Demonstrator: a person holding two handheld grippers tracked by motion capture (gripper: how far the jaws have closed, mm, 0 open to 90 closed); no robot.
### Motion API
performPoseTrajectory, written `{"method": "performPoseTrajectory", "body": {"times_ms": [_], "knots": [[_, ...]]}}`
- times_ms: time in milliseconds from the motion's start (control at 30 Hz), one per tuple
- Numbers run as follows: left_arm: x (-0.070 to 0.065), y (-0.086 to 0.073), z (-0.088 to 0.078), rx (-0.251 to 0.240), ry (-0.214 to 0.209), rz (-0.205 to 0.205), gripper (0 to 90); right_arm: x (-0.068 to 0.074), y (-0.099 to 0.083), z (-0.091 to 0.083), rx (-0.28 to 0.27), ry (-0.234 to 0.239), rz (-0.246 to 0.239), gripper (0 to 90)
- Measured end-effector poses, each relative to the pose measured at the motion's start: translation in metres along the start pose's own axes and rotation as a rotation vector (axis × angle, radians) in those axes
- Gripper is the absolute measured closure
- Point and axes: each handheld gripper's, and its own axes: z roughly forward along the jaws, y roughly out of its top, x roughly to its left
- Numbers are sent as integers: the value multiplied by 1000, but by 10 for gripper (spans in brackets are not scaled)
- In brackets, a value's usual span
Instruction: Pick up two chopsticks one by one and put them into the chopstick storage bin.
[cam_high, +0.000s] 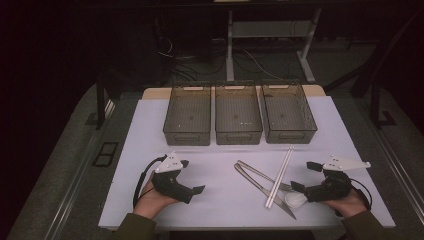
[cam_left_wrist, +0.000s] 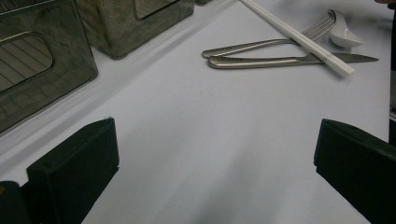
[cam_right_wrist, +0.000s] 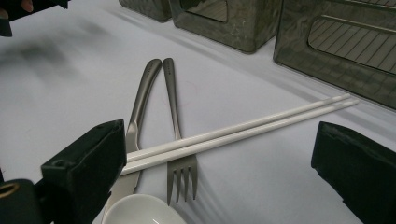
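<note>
I have both tools resting low near the table's near edge, and neither carries anything. My right gripper (cam_high: 304, 176) sits toward the near right corner with its jaws spread wide around the cutlery pile; its left pad (cam_right_wrist: 88, 158) stands right at the chopsticks' near ends, though I cannot tell whether it touches them. My left gripper (cam_high: 192, 176) waits toward the near left, jaws spread over bare white cover.

The pile lies right of the table's middle: a pair of white chopsticks (cam_high: 280, 175) crosses over a steel knife (cam_high: 265, 186) and a steel fork (cam_high: 260, 174), with a white spoon (cam_high: 295, 200) at the near end by my right jaws. Three grey mesh bins (cam_high: 238, 114) stand in a row along the far edge, apparently empty.

The crossing is my worry. If I close on the chopsticks where they lie, I judge a pad may catch the knife or fork beneath and drag it along. The sticks are thin and smooth, so a grip off their middle could let one roll free or swing. The spoon is close enough to get nudged toward the near edge.
</note>
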Motion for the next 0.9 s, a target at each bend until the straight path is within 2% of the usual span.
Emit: {"method": "performPoseTrajectory", "body": {"times_ms": [200,367,400,433,567,600,633,667,733,767,833,867,900], "knots": [[-1,-1,0,3,-6,-9,0,2,4,-2,30,31,-24,48],[-3,-1,0,10,-5,-4,0,8,11,-6,42,79,-42,202],[-3,-1,1,13,-7,-3,0,8,11,-6,42,79,-42,202],[-3,-1,1,14,-7,-3,0,14,14,-6,58,95,-66,295],[-4,-1,1,18,-10,-3,0,22,17,-2,101,134,-90,491],[-4,-1,1,18,-11,-5,0,24,17,0,114,146,-95,531],[-4,-1,1,21,-11,-4,0,24,17,0,114,146,-95,531],[-4,-2,1,22,-12,-3,0,27,17,5,144,164,-106,616],[-3,-2,1,23,-12,-4,0,29,16,7,162,173,-106,651],[-3,-2,1,22,-13,-5,0,32,15,12,192,188,-117,721],[-4,-2,1,23,-14,-6,0,36,14,16,216,200,-124,777],[-4,-2,1,23,-15,-5,0,36,14,16,216,200,-124,777],[-4,-2,1,22,-15,-6,0,40,12,20,242,215,-139,835]]}}
